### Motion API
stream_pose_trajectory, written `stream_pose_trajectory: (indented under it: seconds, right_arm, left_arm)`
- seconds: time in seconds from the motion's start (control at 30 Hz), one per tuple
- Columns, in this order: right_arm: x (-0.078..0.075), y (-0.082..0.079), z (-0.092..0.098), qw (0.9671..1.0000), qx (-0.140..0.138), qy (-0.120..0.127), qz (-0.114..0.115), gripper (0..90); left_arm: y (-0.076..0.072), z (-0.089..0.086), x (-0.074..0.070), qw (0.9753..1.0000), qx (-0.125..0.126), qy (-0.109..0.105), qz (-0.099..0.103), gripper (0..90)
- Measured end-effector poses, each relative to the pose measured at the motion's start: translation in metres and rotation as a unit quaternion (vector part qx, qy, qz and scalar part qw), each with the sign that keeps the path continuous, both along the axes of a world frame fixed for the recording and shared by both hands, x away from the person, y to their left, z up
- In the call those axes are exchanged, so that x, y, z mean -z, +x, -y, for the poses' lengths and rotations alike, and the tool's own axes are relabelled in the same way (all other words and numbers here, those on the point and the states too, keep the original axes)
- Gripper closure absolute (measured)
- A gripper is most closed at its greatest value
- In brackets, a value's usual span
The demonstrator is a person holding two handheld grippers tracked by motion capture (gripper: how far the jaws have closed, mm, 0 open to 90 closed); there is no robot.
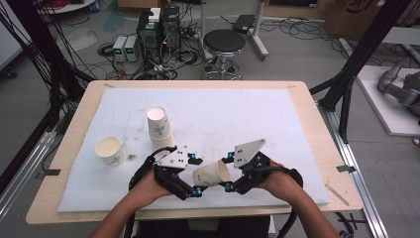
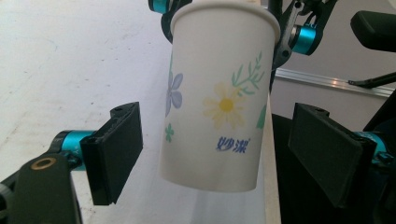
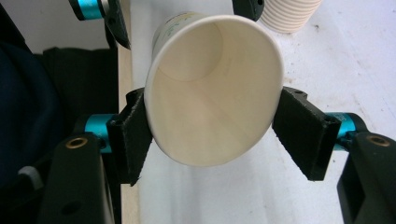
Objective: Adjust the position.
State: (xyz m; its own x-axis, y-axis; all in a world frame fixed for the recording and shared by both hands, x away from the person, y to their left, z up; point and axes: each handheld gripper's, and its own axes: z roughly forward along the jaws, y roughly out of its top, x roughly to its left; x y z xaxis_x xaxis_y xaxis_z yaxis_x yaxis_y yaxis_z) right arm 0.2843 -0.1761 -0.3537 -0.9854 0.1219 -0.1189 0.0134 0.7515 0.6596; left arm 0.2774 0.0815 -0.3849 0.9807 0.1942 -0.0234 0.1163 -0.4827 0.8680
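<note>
You are holding a paper cup on its side above the near edge of the counter, your right claw pinching it at the rim while your left claw is standing spread around its base. Next, probably, you are closing the left for a handover. The cup is white with printed flowers, undented.

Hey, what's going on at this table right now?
A person is working with two handheld grippers over a white mat. The right gripper clamps a flowered paper cup near its rim, holding it sideways. The left gripper has its jaws open around the cup's base, not touching. A stack of cups and a single cup stand farther back.
</note>
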Motion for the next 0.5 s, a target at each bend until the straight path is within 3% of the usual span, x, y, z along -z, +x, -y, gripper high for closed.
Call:
stream_pose_trajectory:
  seconds: [0.23,0.5]
  right_arm:
    - [-0.004,0.002,-0.011,0.9993,-0.008,-0.036,0.004,31.3]
    - [-0.008,0.001,-0.023,0.9975,-0.019,-0.067,0.016,31.2]
  left_arm:
    - [0.001,0.002,0.002,0.9998,0.009,0.019,0.004,20.3]
    - [0.000,0.003,0.003,0.9997,0.010,0.021,0.002,20.8]
